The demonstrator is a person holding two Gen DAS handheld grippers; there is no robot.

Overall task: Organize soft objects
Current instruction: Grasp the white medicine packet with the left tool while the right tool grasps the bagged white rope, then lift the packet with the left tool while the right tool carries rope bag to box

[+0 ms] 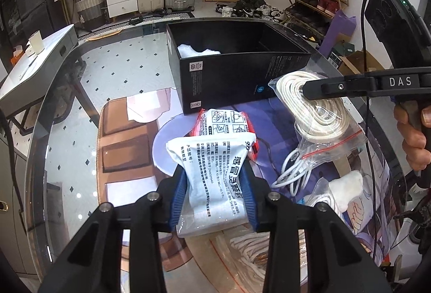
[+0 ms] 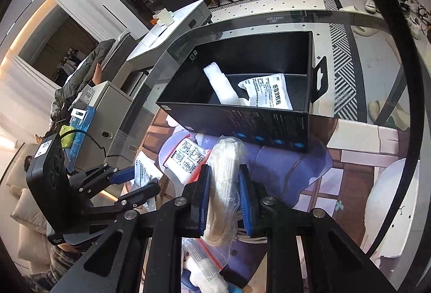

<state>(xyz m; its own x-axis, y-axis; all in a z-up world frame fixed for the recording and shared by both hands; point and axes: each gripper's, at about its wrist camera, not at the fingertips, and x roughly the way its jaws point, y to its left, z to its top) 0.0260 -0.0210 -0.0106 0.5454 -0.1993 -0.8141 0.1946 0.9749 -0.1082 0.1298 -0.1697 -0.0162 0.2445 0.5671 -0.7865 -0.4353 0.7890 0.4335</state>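
My left gripper [image 1: 215,179] is shut on a white printed packet [image 1: 215,177], held just in front of the open black box [image 1: 243,72]. A second red-edged packet [image 1: 226,124] lies beyond it on the table. My right gripper [image 2: 223,185] is shut on a clear zip bag of coiled white rope [image 2: 225,171], which also shows in the left wrist view [image 1: 312,109] beside the box. The box [image 2: 269,128] holds a white foam piece [image 2: 221,88] and a white packet [image 2: 269,90]. The left gripper also shows in the right wrist view [image 2: 140,185].
A white cable [image 1: 293,171], another bagged rope [image 1: 250,247] and a white foam piece [image 1: 347,185] lie on the glass table [image 1: 80,158] over a printed mat. A grey side table [image 1: 35,61] stands to the left. Suitcases and shoe racks stand far behind.
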